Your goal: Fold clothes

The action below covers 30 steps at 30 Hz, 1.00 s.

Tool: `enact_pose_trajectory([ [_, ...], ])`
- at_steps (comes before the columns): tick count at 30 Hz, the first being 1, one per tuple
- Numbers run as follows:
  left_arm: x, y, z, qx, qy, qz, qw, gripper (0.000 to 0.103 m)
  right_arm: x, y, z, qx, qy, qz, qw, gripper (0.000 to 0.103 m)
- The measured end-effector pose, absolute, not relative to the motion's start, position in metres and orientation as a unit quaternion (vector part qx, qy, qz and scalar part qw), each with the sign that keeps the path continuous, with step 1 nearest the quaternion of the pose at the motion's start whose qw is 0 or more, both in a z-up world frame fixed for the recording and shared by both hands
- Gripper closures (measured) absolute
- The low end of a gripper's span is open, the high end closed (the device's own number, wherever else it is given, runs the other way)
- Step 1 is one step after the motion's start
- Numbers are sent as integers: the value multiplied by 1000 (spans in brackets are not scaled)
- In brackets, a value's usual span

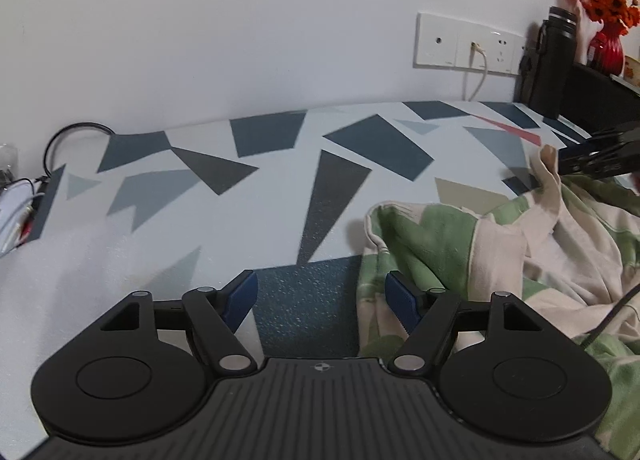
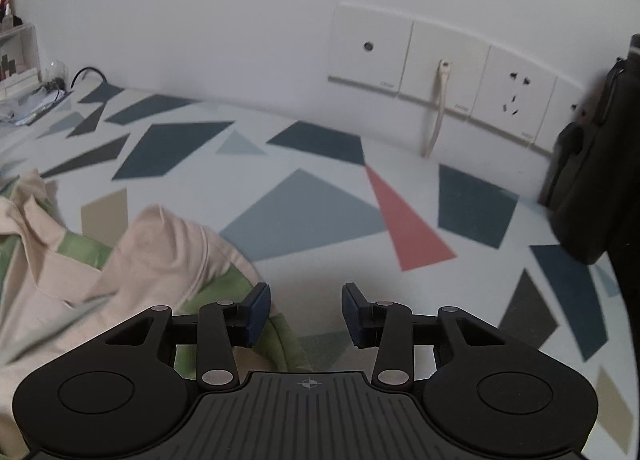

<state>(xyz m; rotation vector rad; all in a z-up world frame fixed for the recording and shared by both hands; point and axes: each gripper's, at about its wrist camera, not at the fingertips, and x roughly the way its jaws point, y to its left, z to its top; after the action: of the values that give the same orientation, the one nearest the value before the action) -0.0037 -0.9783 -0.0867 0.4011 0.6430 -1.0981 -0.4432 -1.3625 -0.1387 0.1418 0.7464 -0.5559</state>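
Note:
A crumpled cream and green garment (image 1: 500, 244) lies on the patterned tabletop (image 1: 280, 188), at the right in the left wrist view. My left gripper (image 1: 322, 300) is open at the garment's left edge, its right finger over the cloth and nothing between the pads. The right gripper (image 1: 576, 162) shows at the far right, beside a raised cream fold (image 1: 548, 164). In the right wrist view, the right gripper (image 2: 306, 312) is open and holds nothing. The garment (image 2: 120, 260) lies at the left there, reaching under the left finger (image 2: 258, 312).
A white socket panel (image 2: 440, 72) with a plugged white cable is on the back wall. A black flask (image 1: 554, 60) and a red vase of orange flowers (image 1: 608, 48) stand at the right. Black cables and clutter (image 1: 24, 200) sit at the left edge.

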Motion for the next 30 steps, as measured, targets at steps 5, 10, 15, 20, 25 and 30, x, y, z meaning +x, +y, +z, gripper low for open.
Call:
enact_pose_trajectory([
  [5, -8, -978, -89, 187, 316, -516, 774, 30, -456, -1354, -134, 42, 336, -260, 904, 63],
  [10, -18, -965, -86, 207, 317, -523, 764, 26, -467, -1344, -130, 16, 365, -244, 898, 62],
  [15, -27, -959, -92, 219, 320, -517, 763, 38, -487, -1333, -134, 13, 383, -248, 890, 60],
  [20, -28, -955, -87, 219, 302, -515, 772, 77, -509, -1318, -135, -1, 393, -241, 887, 61],
  [25, -16, -950, -77, 215, 272, -485, 803, 96, -523, -1323, -130, 16, 384, -248, 889, 94],
  [30, 10, -943, -82, 206, 270, -443, 830, 97, -546, -1344, -121, 45, 345, -305, 887, 97],
])
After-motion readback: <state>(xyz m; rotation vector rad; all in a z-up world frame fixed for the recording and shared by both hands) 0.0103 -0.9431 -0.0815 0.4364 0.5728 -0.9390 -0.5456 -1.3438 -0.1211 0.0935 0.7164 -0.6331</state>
